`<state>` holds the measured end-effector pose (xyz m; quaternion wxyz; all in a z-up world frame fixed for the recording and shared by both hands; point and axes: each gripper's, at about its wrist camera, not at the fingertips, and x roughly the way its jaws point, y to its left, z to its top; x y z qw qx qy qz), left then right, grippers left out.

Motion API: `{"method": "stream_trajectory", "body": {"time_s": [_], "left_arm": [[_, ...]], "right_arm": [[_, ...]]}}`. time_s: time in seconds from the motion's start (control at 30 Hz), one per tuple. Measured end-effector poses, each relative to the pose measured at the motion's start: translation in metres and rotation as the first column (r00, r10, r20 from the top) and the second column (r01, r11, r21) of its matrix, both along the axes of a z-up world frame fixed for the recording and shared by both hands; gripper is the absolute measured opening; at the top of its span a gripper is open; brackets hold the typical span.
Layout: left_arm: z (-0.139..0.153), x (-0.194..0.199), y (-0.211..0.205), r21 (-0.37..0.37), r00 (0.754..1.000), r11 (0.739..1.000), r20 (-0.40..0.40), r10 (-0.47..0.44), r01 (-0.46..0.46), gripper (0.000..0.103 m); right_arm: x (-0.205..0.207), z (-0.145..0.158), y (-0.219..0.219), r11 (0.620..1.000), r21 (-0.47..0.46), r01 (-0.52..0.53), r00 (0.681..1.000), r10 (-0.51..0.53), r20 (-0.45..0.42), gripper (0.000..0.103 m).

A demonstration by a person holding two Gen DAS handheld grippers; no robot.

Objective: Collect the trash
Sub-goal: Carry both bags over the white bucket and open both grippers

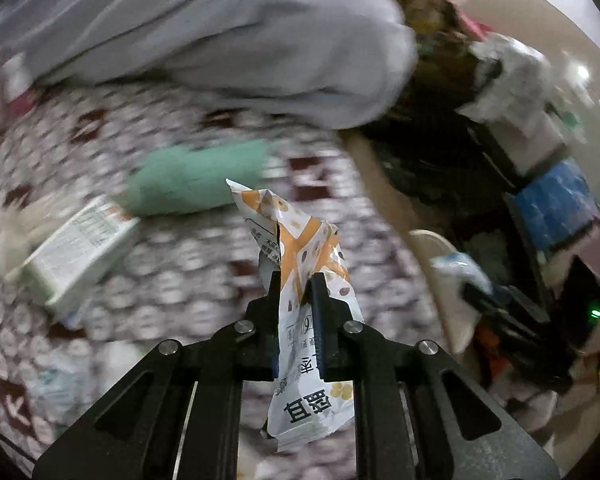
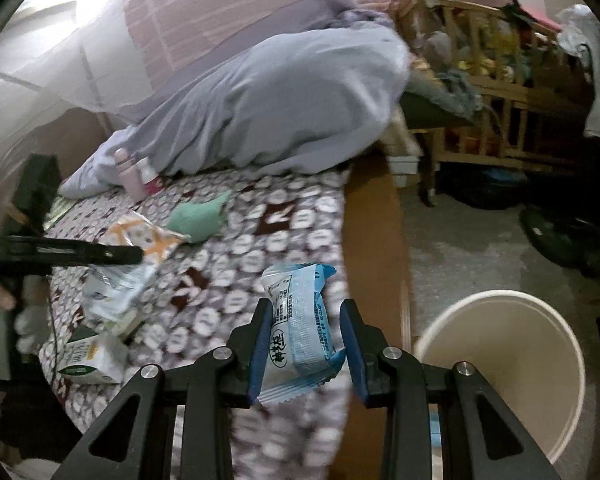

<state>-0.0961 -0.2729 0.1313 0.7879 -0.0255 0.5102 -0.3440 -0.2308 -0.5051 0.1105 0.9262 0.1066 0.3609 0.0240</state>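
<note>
Both grippers hold snack wrappers over a patterned bed.

The left gripper (image 1: 296, 280) is clamped on a crumpled orange-and-white foil wrapper (image 1: 300, 248); behind it at 10 o'clock lie a white-green carton (image 1: 80, 256) and a green cloth pouch (image 1: 196, 184), then a grey-blue duvet (image 1: 220, 40). The right gripper (image 2: 305, 307), jaws partly apart, has a sealed blue-and-white snack packet (image 2: 300, 320) between its fingers; a cream round plastic bin (image 2: 508, 364) stands at 4 o'clock, off the brown-and-white patterned bedspread (image 2: 260, 240).
</note>
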Motion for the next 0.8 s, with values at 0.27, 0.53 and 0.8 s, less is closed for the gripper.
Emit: {"method": "stream_trajectory", "body": {"time_s": [0.27, 0.53, 0.8], "left_arm": [[0.004, -0.037, -0.113, -0.019, 0.987, 0.987, 0.014, -0.161, 0.161, 0.011], [-0.015, -0.058, -0.188, -0.026, 0.969, 0.969, 0.011, -0.245, 0.245, 0.013], [-0.027, -0.067, -0.208, -0.062, 0.958, 0.956, -0.007, -0.287, 0.286, 0.052]], "right_arm": [[-0.026, -0.009, -0.062, 0.982, -0.04, 0.183, 0.981, -0.185, -0.054, 0.033], [-0.05, -0.025, -0.113, 0.942, -0.057, 0.332, 0.937, -0.336, -0.094, 0.033], [-0.06, -0.035, -0.137, 0.908, -0.06, 0.415, 0.903, -0.419, -0.1, 0.043]]}}
